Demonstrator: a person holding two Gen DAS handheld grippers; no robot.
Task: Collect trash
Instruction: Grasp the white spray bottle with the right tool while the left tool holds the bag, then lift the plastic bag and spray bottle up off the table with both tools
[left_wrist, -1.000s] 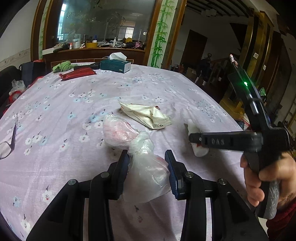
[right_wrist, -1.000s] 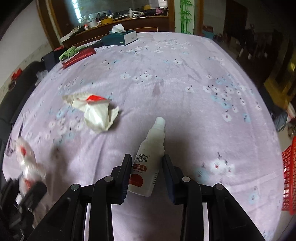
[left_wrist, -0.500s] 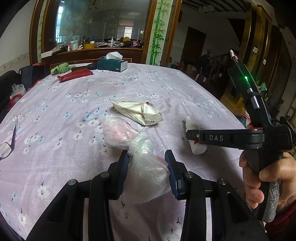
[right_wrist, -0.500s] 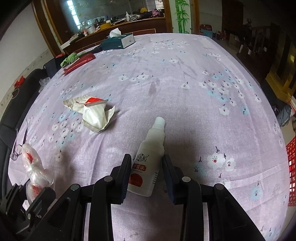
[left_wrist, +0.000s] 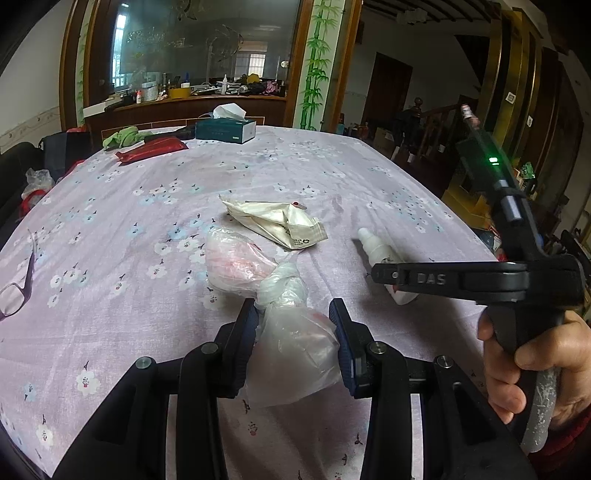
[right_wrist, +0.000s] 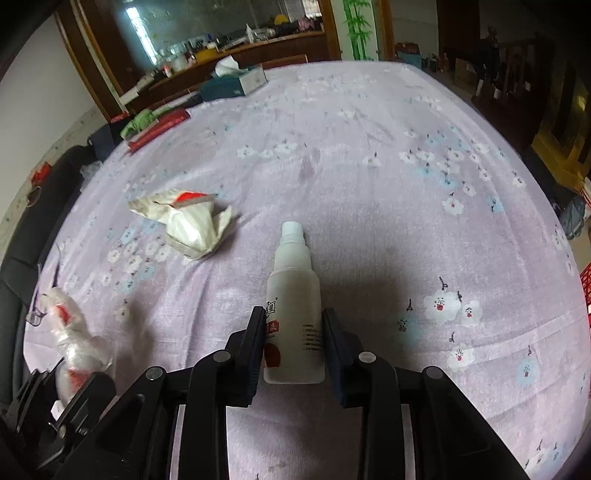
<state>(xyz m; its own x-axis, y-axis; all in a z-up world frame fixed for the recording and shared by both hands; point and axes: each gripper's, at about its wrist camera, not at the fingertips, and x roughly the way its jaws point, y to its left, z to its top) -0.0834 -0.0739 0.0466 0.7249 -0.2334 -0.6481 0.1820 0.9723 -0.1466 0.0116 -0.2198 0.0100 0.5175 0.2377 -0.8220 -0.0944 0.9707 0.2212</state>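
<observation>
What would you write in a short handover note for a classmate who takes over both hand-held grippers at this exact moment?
Left hand-held gripper: closed on the knotted plastic bag, which lies on the table.
Right hand-held gripper: fingers against both sides of the white bottle; bottle lying on the cloth, cap pointing away.
Crumpled wrapper lies loose, beyond the bag.
Done: both items gripped; nothing binned.
Left: lift and bin bag and bottle, then fetch the wrapper. A red basket shows at the right edge, perhaps the bin.
</observation>
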